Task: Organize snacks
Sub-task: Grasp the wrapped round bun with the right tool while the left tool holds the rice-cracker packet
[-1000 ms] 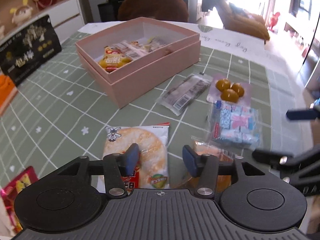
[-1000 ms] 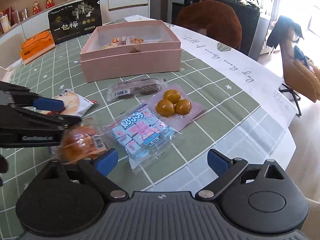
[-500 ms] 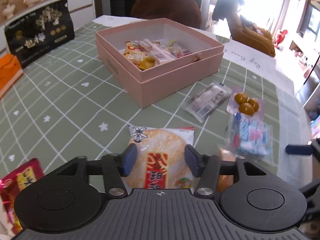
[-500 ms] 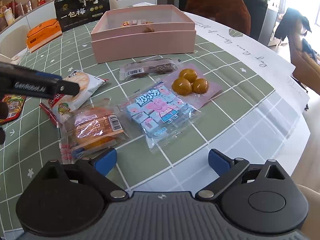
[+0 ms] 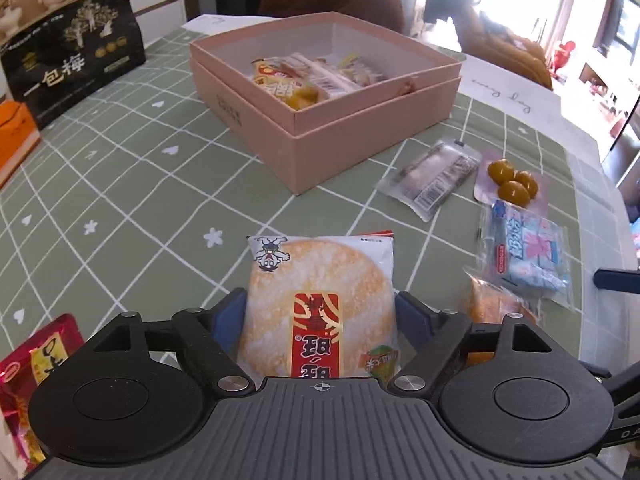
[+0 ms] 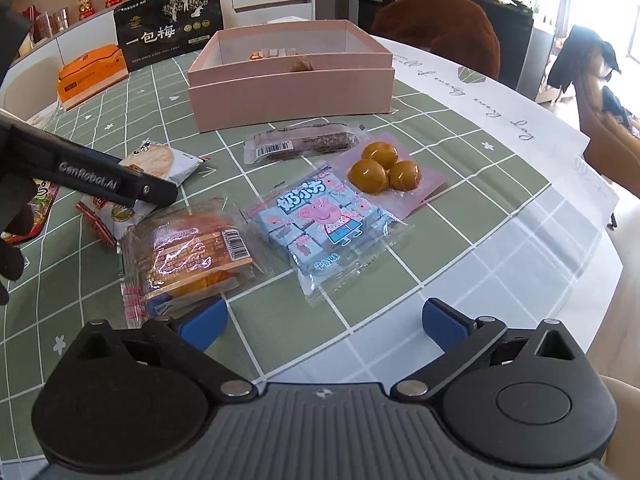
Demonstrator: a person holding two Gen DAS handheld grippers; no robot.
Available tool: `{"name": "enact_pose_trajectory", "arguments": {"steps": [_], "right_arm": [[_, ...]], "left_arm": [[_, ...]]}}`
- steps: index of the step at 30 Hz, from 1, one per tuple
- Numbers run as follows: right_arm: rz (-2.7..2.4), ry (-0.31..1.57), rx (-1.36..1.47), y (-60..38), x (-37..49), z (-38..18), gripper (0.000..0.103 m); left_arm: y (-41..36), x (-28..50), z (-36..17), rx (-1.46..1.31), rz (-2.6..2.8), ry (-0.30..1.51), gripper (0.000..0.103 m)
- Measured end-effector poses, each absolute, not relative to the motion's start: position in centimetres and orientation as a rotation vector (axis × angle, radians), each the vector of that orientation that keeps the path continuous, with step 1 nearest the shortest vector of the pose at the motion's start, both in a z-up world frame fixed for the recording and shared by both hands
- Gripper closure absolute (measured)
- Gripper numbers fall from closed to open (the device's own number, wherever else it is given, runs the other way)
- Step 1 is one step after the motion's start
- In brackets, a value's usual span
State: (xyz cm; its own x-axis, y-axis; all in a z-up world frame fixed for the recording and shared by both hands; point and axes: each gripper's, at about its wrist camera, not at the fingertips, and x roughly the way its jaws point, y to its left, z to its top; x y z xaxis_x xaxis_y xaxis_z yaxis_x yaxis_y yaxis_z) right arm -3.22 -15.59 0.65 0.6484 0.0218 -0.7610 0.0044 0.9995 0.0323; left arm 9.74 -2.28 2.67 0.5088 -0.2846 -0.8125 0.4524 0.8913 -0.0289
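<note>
So nearest to the left gripper is the rice cracker pack, lying flat on the green checked tablecloth. The jaws are opening around it, one blue pad on each side of the wrapper. They look very close to its edges, but I honestly can't tell if they touch. The pack's near end is hidden under the gripper body. At the bottom left a red snack bag is cut off by the frame and partly covered too.

The right gripper is spread wide and also opening, with nothing between the pads, just bare cloth near the table's front edge. Its left pad sits just beside the corner of the wrapped orange cake, touching or not, hard to say.

A bit further out: the blue Peppa Pig candy pack, then the pink pouch with three brown balls, then a long dark bar in clear wrap, all loose on the cloth.

Beyond those, toward the table's middle, sits the pink box, open-topped, with several snacks already inside; their labels are too small to read. At the far left edge stand a black bag with Chinese lettering and an orange box.
</note>
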Motion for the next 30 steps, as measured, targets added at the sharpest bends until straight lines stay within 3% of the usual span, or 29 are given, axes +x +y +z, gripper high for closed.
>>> {"name": "enact_pose_trajectory", "arguments": {"steps": [7,10,18,27,30], "right_arm": [[0.001,0.867,0.038,-15.3,-3.1,0.7,0.0],[0.057,0.935,0.035,-15.4,-2.4,1.4,0.001],[0.171,0.899,0.044,-13.3,-2.6,3.1,0.001],[0.047,0.846,-0.148,-12.3,-3.1,2.9,0.001],[0.048,0.855,-0.137,-12.9,-3.0,3.4,0.006]], "left_arm": [[-0.8,9.9,3.4,0.036,-0.434,1.0,0.023],[-0.7,8.0,3.5,0.021,-0.426,1.015,0.023],[-0.5,3.5,3.5,-0.008,-0.274,1.001,0.023],[0.6,2.7,3.7,-0.05,-0.261,1.01,0.023],[0.3,2.5,3.6,-0.044,-0.247,1.002,0.022]]}}
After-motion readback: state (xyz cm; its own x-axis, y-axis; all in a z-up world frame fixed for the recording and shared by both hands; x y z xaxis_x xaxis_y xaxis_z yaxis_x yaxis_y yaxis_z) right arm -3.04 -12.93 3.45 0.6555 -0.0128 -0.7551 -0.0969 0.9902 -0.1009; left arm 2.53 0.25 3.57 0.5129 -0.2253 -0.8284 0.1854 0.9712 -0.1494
